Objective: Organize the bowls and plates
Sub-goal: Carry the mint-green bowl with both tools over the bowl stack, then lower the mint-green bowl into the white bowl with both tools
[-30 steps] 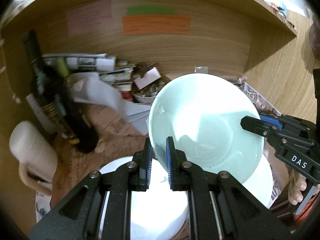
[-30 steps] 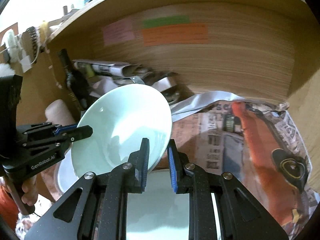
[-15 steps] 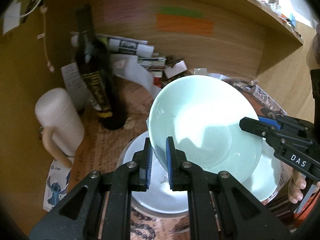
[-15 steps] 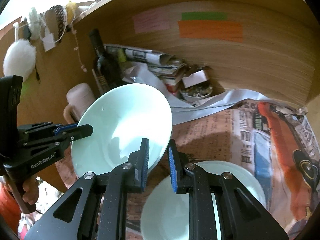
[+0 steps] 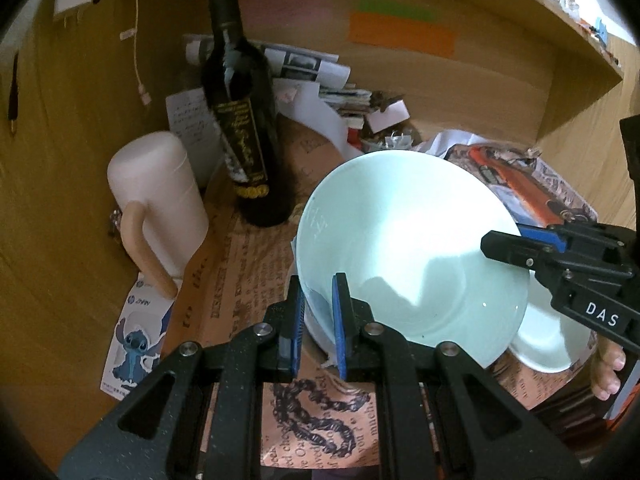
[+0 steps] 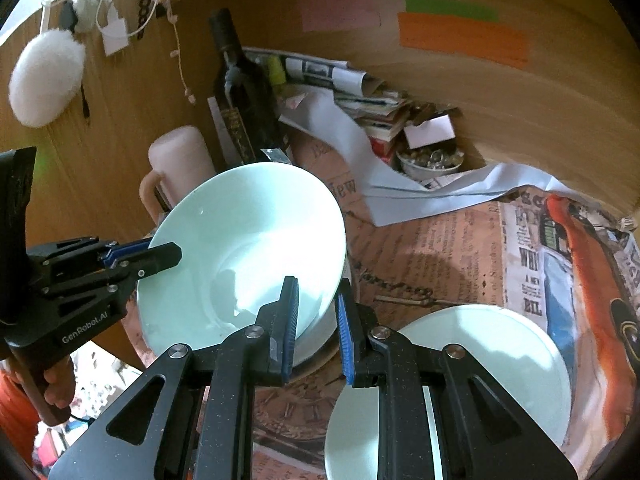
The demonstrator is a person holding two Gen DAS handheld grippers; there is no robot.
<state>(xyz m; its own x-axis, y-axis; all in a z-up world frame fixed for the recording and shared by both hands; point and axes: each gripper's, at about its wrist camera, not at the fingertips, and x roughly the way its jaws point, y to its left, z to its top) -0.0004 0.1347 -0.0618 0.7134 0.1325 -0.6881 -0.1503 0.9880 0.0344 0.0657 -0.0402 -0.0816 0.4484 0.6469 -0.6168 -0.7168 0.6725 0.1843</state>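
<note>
While both grippers pinch its rim, the bowl (image 5: 408,256) tilts right of the bottle (image 5: 244,128). Left gripper (image 5: 316,320) and right gripper (image 6: 318,328) are nearly closed on it. The bowl hides most of one plate (image 5: 548,344); another plate (image 6: 500,360) is partly cut off.

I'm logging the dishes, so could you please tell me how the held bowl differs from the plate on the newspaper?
The bowl is deep and tilted, gripped at its rim by both tongs; the plate is shallow and lies flat and free on the newspaper. Both are pale mint and glossy.
</note>
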